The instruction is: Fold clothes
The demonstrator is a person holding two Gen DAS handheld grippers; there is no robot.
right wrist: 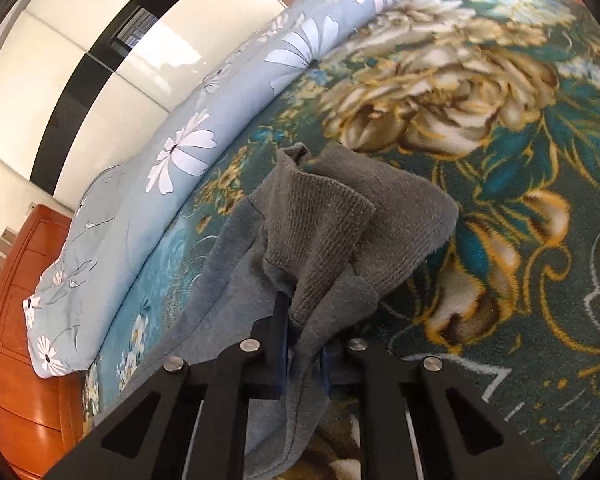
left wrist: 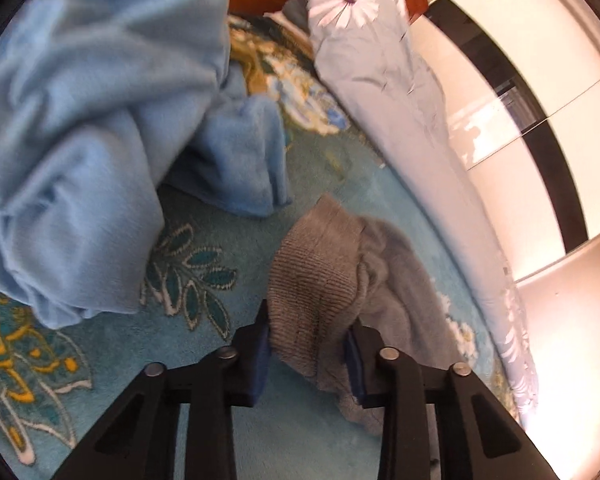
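Both the left gripper (left wrist: 308,344) and right gripper (right wrist: 306,332) pinch the grey garment (left wrist: 320,276), unfolded; the blue garment (left wrist: 80,140) lies crumpled, untouched.

The bed's covered by a teal floral blanket (right wrist: 500,184), with a light blue garment (left wrist: 80,140) heaped on it, a grey knit one (right wrist: 332,224) nearby, and a daisy-print quilt (right wrist: 188,152) bunched along the edge.

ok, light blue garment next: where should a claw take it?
Take the light blue garment at its loose bottom corner, low on the carpet, coming in from the near side. The folds above are bunched thick. Both claws, left claw included, hold the grey garment.
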